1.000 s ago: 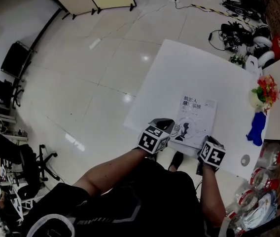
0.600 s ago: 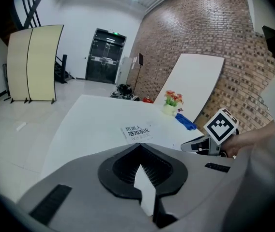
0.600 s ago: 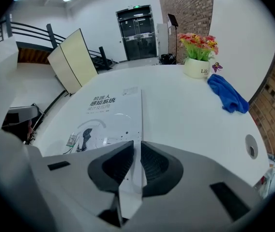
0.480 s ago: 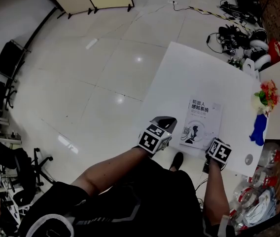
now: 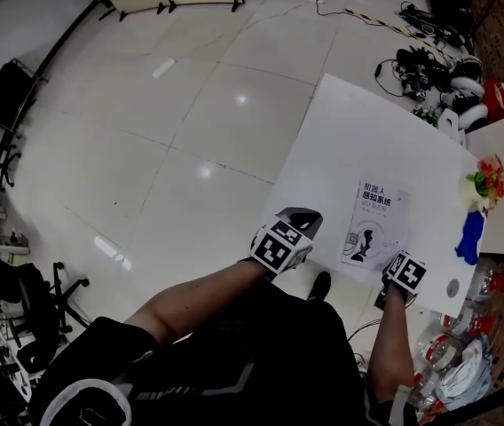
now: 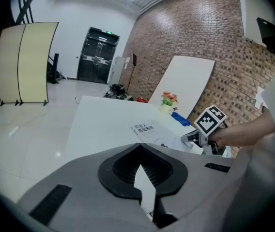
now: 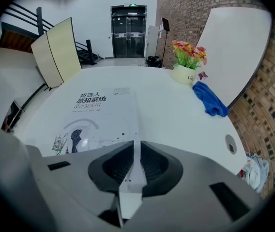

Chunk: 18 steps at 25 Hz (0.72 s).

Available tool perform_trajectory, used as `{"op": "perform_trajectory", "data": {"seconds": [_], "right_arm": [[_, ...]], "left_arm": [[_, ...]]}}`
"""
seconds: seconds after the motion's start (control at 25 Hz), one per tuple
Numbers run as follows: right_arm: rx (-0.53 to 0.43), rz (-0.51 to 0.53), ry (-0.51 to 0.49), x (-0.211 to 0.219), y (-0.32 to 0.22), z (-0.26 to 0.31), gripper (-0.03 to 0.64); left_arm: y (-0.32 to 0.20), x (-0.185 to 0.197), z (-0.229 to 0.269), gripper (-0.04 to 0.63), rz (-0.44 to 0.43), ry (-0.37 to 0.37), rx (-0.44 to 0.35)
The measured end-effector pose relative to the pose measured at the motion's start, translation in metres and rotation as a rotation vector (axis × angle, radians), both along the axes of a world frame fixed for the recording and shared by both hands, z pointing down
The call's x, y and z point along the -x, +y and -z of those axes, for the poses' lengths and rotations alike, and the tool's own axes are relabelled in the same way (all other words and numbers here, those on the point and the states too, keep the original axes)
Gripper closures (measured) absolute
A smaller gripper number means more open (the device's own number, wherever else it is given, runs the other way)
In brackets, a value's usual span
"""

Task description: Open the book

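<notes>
Paperback handling is facing you: the book [image 5: 374,223] is lying flat near the table's [image 5: 341,131] front edge, likely light, with a bendy, slick cover. Your right gripper [image 7: 138,146] is pinching its near right corner, jaws narrow; your left gripper [image 6: 140,151] is hovering closed and empty.

The left gripper [image 5: 302,220] now stands clear of the book [image 5: 374,227], off its left edge, with bare table [image 5: 350,140] between them (a second ago its tip sits right at that edge). The head view swings too: table and book lie further right and look smaller, and more floor [image 5: 190,122] shows at left.
</notes>
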State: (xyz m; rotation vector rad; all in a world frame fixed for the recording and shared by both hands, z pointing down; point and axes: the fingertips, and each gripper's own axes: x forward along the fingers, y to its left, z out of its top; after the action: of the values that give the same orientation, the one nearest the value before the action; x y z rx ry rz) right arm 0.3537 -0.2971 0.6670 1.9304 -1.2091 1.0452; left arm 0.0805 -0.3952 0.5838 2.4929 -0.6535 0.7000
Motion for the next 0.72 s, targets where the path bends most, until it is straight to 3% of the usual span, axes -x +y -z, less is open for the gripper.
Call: {"op": "perform_trajectory", "data": {"seconds": [0.36, 0.72], "right_arm": [[-0.153, 0.060, 0.043, 0.022, -0.010, 0.059, 0.611], [-0.367, 0.142, -0.128, 0.107, -0.039, 0.120, 0.617]], "left_arm": [[-0.009, 0.003, 0.005, 0.598, -0.049, 0.032, -0.005], [-0.011, 0.009, 0.013, 0.598, -0.068, 0.089, 0.001]]}}
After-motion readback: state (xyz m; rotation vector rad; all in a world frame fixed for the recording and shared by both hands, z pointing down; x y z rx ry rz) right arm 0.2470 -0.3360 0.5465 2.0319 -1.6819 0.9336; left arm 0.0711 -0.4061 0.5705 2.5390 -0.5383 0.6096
